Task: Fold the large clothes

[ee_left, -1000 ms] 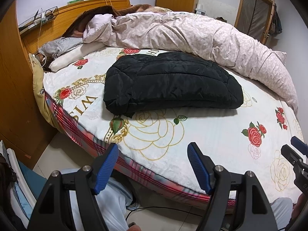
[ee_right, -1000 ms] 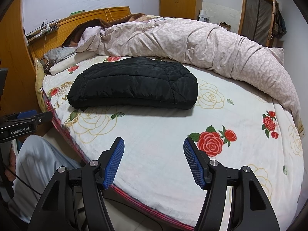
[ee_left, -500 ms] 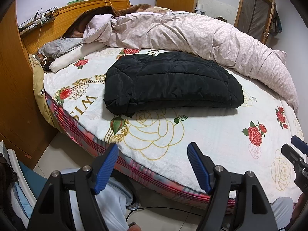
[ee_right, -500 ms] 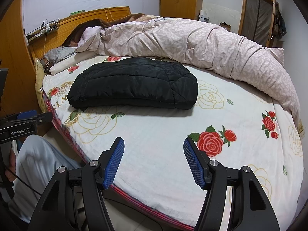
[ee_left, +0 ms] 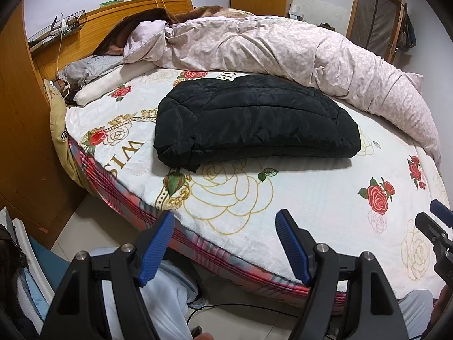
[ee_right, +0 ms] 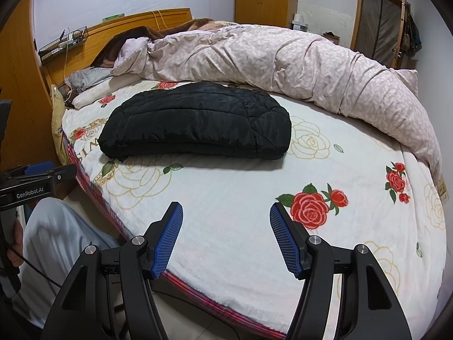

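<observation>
A black padded jacket (ee_left: 254, 121) lies folded into a thick flat bundle on the rose-print bed sheet (ee_left: 311, 198); it also shows in the right wrist view (ee_right: 198, 121). My left gripper (ee_left: 225, 246) is open and empty, held back over the bed's near edge, well short of the jacket. My right gripper (ee_right: 225, 238) is open and empty above the sheet near the front edge, also apart from the jacket. The right gripper's tip shows at the right edge of the left wrist view (ee_left: 436, 226).
A pink patterned duvet (ee_left: 283, 48) is heaped along the far side of the bed. Pillows (ee_left: 93, 87) lie by the wooden headboard (ee_left: 113, 19). A wooden cabinet side (ee_left: 19, 113) stands left. My legs and a cable are below the bed edge.
</observation>
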Demonstrator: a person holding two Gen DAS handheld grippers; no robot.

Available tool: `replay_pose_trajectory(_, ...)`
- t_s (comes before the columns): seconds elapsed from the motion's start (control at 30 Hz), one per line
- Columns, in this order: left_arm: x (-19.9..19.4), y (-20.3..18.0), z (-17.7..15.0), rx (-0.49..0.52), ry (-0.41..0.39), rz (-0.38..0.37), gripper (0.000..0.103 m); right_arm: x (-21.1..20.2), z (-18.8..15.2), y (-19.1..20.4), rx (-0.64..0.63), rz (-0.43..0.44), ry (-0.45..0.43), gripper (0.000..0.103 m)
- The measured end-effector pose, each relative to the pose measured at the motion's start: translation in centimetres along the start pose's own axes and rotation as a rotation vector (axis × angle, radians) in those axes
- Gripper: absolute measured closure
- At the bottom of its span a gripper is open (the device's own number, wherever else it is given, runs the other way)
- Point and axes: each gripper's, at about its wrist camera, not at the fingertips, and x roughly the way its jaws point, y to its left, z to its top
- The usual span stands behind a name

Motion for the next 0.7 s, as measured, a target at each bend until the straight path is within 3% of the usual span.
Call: replay_pose_trajectory(0.7,-0.20,0.38,-0.34,0.005,-0.012,0.027,0.027,-0.06,-0.04,0.16,0.002,-0.002,-0.001,0.039)
